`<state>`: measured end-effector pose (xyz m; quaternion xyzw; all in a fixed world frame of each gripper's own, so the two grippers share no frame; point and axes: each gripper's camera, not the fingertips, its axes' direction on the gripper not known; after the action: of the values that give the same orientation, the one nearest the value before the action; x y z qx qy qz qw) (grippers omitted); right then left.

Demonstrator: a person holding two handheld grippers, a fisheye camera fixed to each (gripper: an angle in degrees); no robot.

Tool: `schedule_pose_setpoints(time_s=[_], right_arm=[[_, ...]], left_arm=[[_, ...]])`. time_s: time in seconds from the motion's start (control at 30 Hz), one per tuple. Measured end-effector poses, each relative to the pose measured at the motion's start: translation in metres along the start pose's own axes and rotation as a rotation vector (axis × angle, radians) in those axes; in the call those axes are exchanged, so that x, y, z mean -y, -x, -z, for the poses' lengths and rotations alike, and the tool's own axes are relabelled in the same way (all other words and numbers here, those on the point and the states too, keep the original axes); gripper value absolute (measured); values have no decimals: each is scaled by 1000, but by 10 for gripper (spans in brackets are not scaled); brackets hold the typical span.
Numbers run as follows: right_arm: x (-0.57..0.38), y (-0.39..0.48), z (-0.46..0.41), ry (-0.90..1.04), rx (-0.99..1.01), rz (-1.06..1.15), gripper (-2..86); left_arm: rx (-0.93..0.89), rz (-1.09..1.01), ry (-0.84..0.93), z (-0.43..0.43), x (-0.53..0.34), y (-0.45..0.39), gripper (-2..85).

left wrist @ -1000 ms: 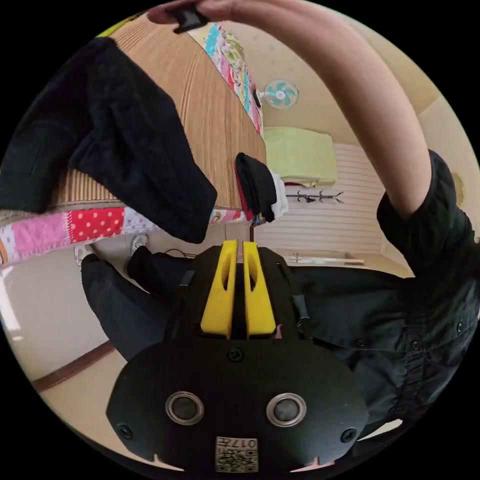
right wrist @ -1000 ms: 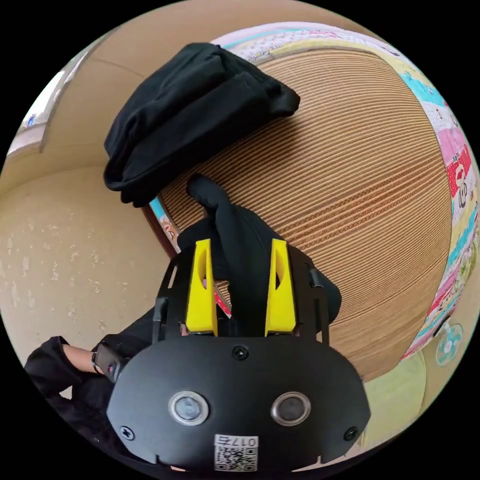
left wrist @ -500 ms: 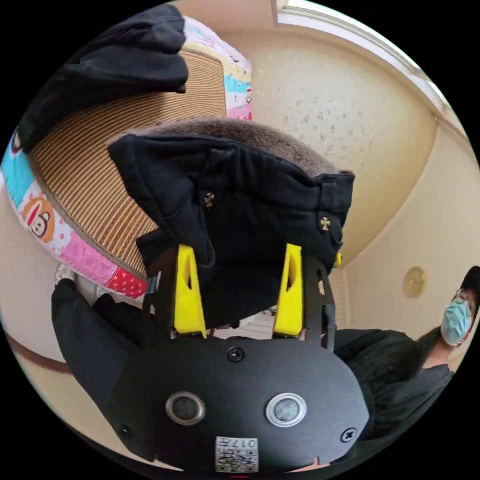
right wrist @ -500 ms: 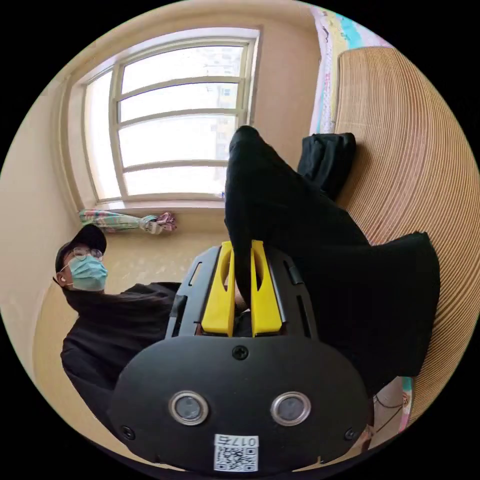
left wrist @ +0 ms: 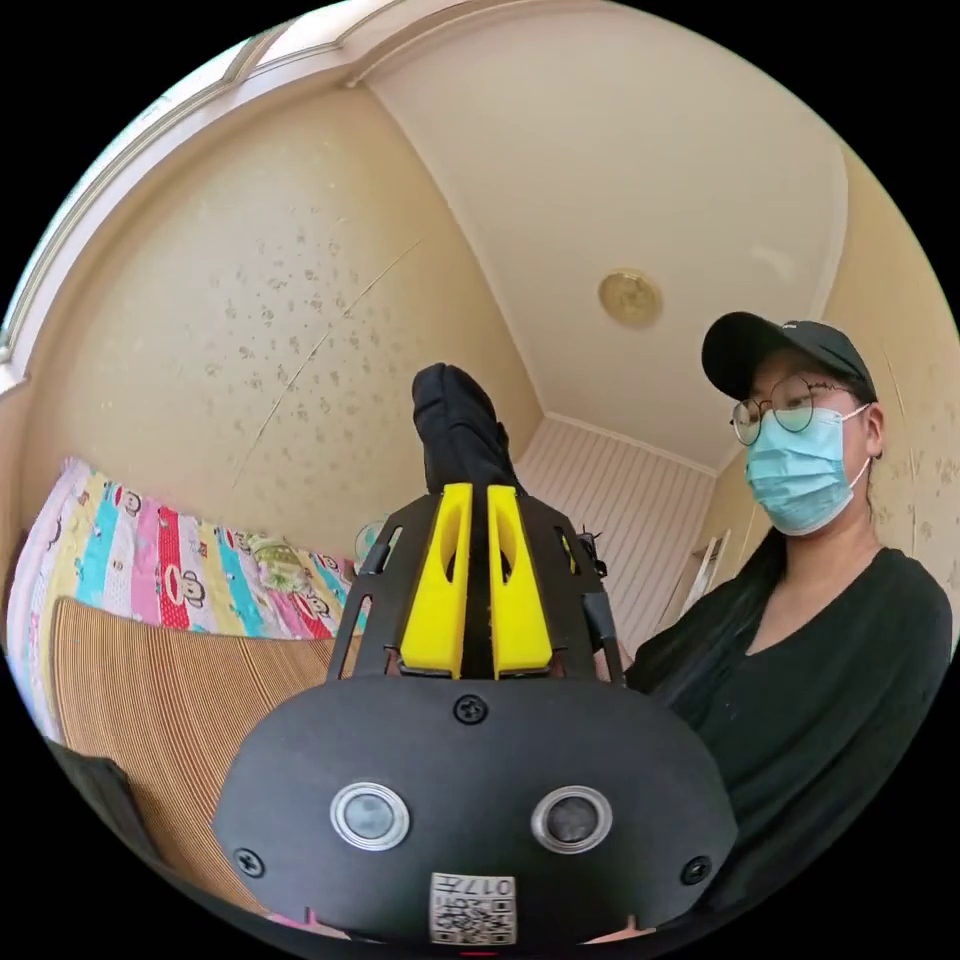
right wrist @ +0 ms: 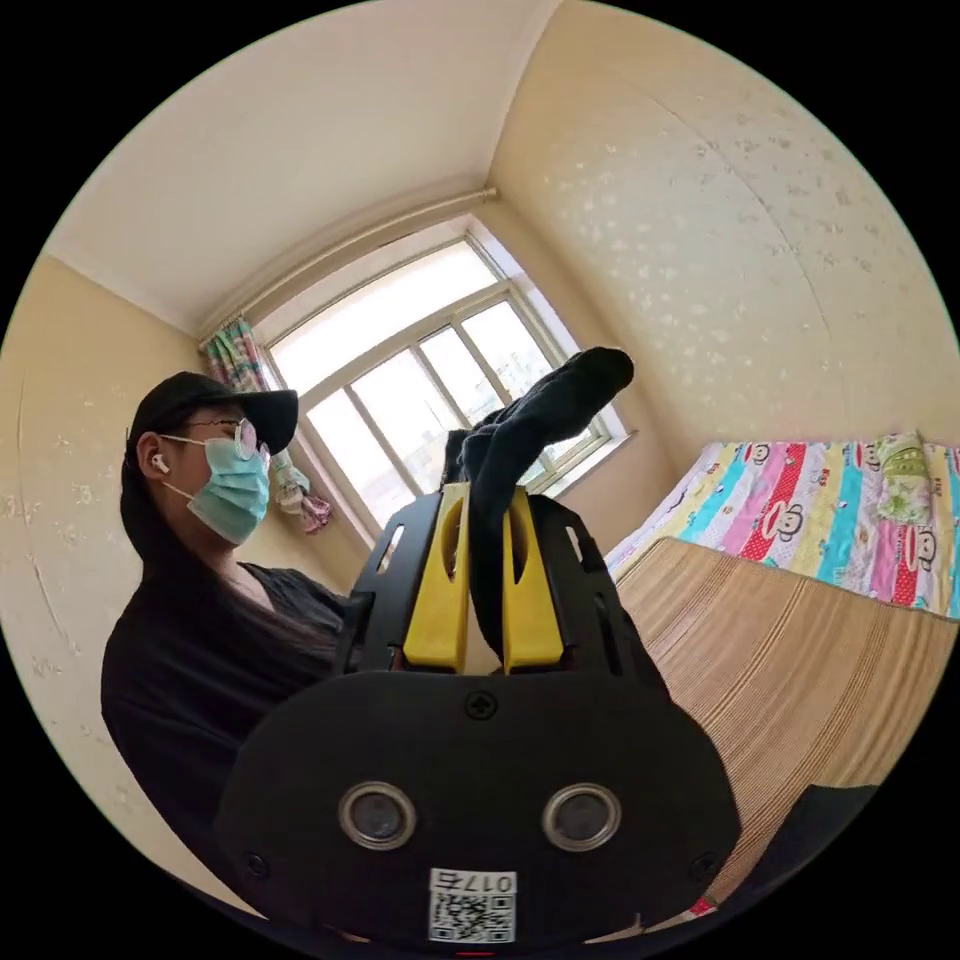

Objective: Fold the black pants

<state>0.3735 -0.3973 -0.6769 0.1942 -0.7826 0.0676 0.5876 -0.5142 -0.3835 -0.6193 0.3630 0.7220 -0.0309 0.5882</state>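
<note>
In the left gripper view a bunch of black pants (left wrist: 455, 435) sticks up from between the yellow jaws of my left gripper (left wrist: 477, 495), which is shut on the fabric. In the right gripper view another part of the black pants (right wrist: 540, 420) juts up past the jaws of my right gripper (right wrist: 485, 495), also shut on it. Both grippers are held high and tilted up toward the walls and ceiling. The rest of the pants hangs hidden below the grippers' bodies.
A bed with a woven straw mat (left wrist: 170, 690) (right wrist: 800, 650) and a colourful patterned sheet (left wrist: 190, 570) (right wrist: 820, 510) lies below. A person in dark clothes (left wrist: 830, 680) (right wrist: 200, 660) stands close behind the grippers. A window (right wrist: 430, 370) is behind.
My left gripper has gone from open around the waistband to shut on the pants. Both grippers have lifted and tilted upward, so the views swung from the bed to the walls and ceiling.
</note>
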Motion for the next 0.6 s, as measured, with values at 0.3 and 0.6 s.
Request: schedule_pose_setpoints(time_s=[0.3, 0.6], right_arm=[[139, -261, -85, 180, -865, -530, 94], [-184, -420, -145, 770, -693, -833, 86]], left_arm=[[506, 392, 429, -232, -4, 273, 74], [455, 616, 1188, -161, -455, 393, 145]])
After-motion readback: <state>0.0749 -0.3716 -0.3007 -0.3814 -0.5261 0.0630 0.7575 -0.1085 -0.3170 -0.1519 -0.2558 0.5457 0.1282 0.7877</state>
